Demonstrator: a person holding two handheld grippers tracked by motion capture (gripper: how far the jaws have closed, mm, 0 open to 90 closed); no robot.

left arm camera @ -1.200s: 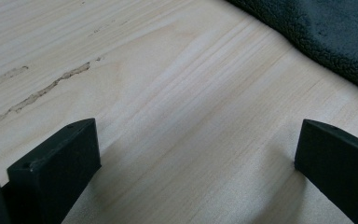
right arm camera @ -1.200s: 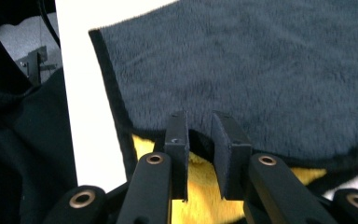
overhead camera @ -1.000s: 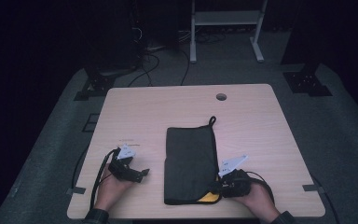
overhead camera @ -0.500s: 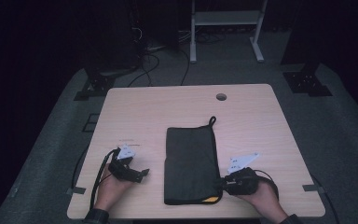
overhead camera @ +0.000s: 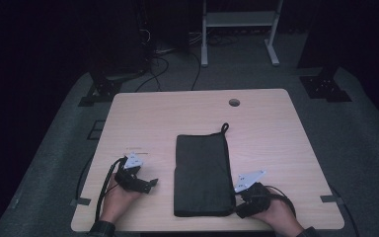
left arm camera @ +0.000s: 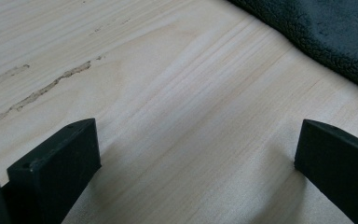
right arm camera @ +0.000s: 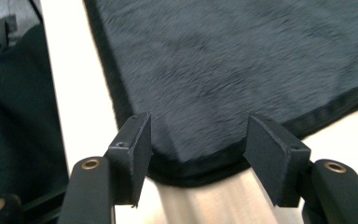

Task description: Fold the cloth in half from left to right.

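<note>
A dark fleece cloth (overhead camera: pixel 202 173) lies folded flat in the middle of the wooden table (overhead camera: pixel 177 118), with a loop at its far right corner. My right gripper (overhead camera: pixel 237 210) sits at the cloth's near right corner. Its jaws have just been opening. In the right gripper view the hemmed corner of the cloth (right arm camera: pixel 242 65) lies between the jaws of the right gripper (right arm camera: pixel 198 154), and the pads stand clear of it. My left gripper (overhead camera: pixel 150 185) rests open on bare wood left of the cloth. The left gripper view shows the left gripper (left arm camera: pixel 196 158) with the cloth's edge (left arm camera: pixel 335 37) farther off.
A round cable hole (overhead camera: pixel 234 102) sits near the table's far edge. Tape strips (overhead camera: pixel 81 201) mark the table's near corners. Beyond the table stand a metal frame's legs (overhead camera: pixel 237 29), and cables lie on the dark floor. The table's near edge runs just under both hands.
The right gripper's jaws have opened at the cloth's near right corner. The orange patch seen there earlier no longer shows. The left gripper has stayed put.
</note>
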